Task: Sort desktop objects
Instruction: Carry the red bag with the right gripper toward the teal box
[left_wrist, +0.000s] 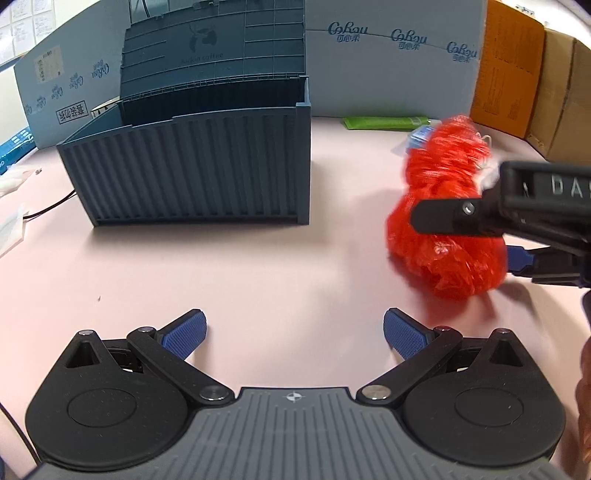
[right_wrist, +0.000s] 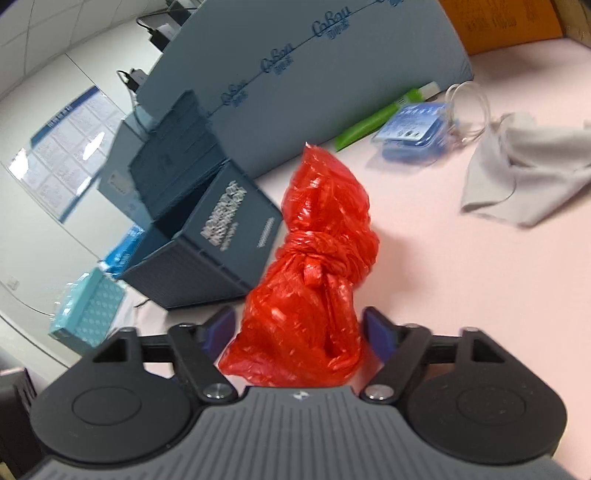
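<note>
Spreading across the left wrist view is a pale pink worktop (left_wrist: 229, 266), with a dark blue ribbed storage box (left_wrist: 199, 170) standing far left before a light blue cardboard wall (left_wrist: 369, 74). The left gripper (left_wrist: 294, 334) hangs above bare worktop, its blue pads wide apart with nothing between them. On the right, the right gripper (left_wrist: 476, 236) reaches in from the edge around a knotted red plastic bag (left_wrist: 443, 206), which sits on the worktop; motion blur smears the bag. A green tube (left_wrist: 384, 122) lies far behind.

From the right wrist view, the red plastic bag stands upright between the spread pads of the right gripper (right_wrist: 299, 334); whether the pads press on it cannot be told. A grey cloth (right_wrist: 524, 177) and a blue packet (right_wrist: 413, 129) lie far right, blurred.
</note>
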